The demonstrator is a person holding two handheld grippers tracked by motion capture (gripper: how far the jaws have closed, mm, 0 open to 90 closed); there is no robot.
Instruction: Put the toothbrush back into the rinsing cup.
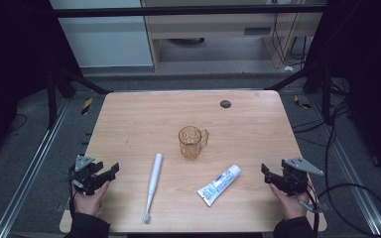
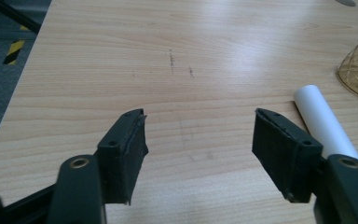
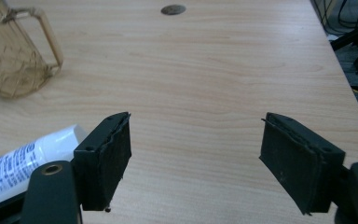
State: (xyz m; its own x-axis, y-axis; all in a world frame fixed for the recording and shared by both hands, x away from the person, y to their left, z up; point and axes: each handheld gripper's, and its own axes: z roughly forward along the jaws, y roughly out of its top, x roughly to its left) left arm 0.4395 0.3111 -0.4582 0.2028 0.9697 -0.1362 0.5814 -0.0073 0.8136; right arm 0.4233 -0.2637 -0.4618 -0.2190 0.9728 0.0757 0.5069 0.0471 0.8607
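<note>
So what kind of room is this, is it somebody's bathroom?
Probably not a bathroom: it looks like a lab or workshop set up for recording. The light wooden table stands on grey floor inside a dark metal frame, with black cables trailing beside it and plain wooden cabinets behind.

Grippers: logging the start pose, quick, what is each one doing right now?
Left gripper: open, holding nothing, over the table.
Right gripper: open, holding nothing.
</note>
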